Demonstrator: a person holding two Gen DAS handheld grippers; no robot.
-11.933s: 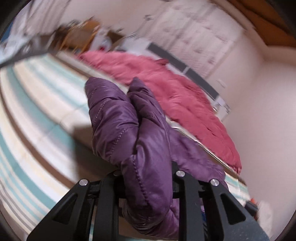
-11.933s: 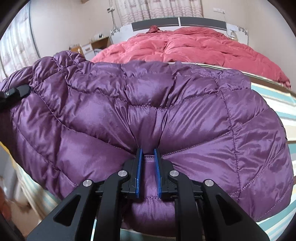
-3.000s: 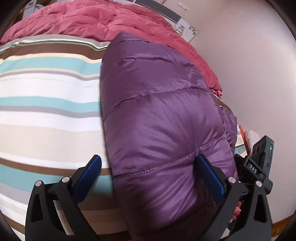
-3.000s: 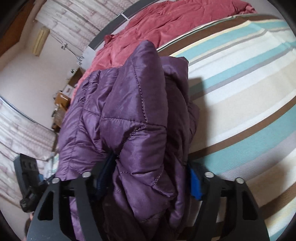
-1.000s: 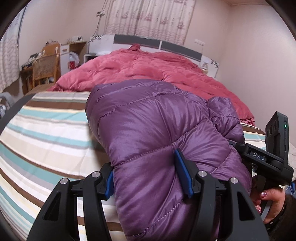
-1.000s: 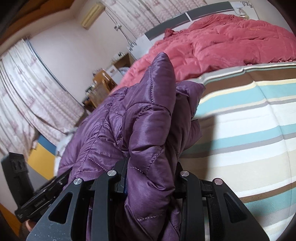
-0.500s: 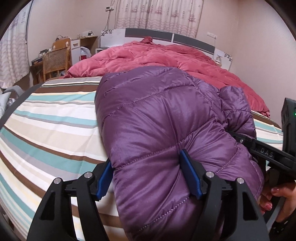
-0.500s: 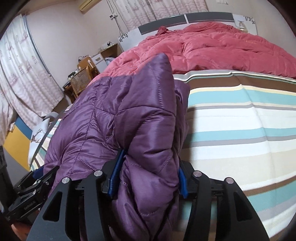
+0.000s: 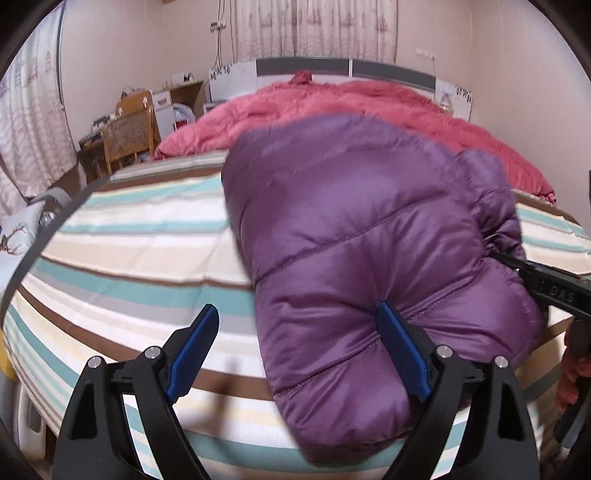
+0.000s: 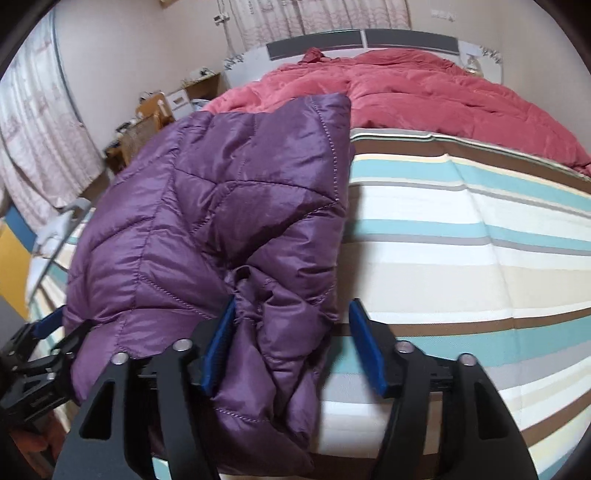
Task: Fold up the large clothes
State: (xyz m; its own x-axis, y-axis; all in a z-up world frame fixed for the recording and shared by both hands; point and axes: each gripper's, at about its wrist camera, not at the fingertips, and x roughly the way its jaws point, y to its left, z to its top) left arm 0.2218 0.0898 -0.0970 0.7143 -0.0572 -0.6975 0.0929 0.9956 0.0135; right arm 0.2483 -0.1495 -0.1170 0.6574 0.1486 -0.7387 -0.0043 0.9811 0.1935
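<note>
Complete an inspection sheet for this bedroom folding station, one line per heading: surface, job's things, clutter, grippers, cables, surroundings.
Surface: striped sheet over the bed.
Job's things: purple puffer jacket folded into a bundle near the bed's edge.
Clutter: red duvet heaped towards the headboard.
Grippers: left gripper and right gripper both open, fingers apart around the jacket's folds.
Cables: cord hanging on the back wall.
Surroundings: wicker chair, curtains.

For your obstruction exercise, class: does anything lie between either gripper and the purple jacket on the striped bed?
Nothing visible does. The purple jacket lies on the striped sheet, its near end already between the open jaws of both the left gripper and the right gripper. The red duvet lies beyond it.
</note>
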